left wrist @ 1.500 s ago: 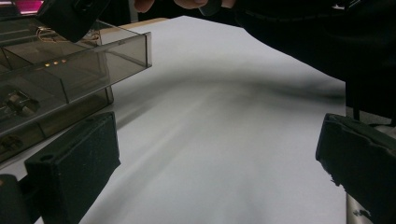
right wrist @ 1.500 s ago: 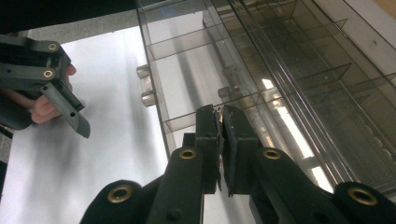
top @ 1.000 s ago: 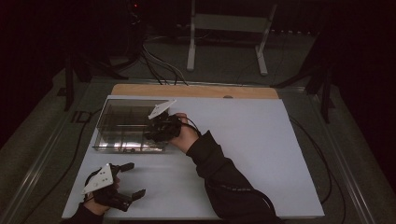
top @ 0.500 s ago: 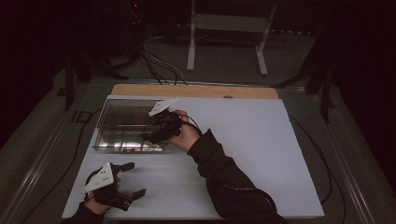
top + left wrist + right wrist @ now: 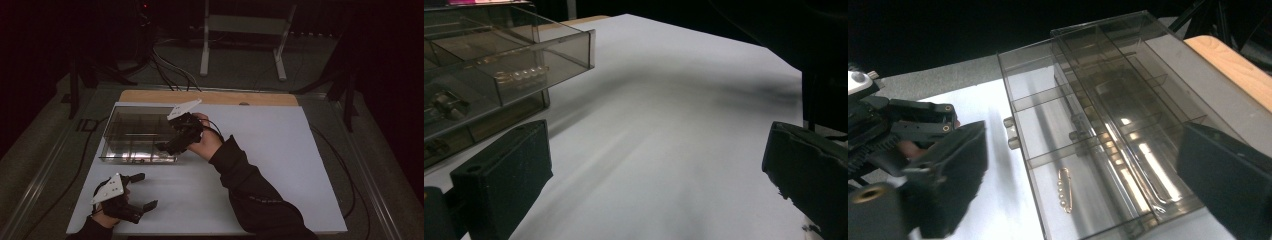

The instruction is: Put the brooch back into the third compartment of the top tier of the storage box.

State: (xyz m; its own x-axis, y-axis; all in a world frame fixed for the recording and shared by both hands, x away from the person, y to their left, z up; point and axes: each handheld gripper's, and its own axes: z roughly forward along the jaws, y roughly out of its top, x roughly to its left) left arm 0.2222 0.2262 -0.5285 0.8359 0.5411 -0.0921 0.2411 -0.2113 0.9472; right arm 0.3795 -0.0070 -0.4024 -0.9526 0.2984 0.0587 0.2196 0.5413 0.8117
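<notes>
Right gripper is up over the front of the clear drawer box, jaws spread wide and just now opened, nothing between them. From above it's a dark shape against the box's near right corner, grey plate on top, the sleeve running back to the bottom edge.

Switch to the right gripper view and the detail comes out: a drawer pulled out of the box, split by clear dividers into compartments. In the nearest compartment lies a gold pearl hair clip, flat on the drawer floor, sitting between and beyond the two black jaws, clear of both. The other compartments of that drawer look bare. The high view is too dim to pick out the clip at all.

Left gripper sits near the front left corner of the white table, well apart from the box, jaws wide apart and holding nothing. Its own view looks across bare white tabletop, with the box at upper left; here the open drawer juts from the box front, and the clip shows through the smoky wall. Small items sit in a lower drawer too, too blurred to name.
</notes>
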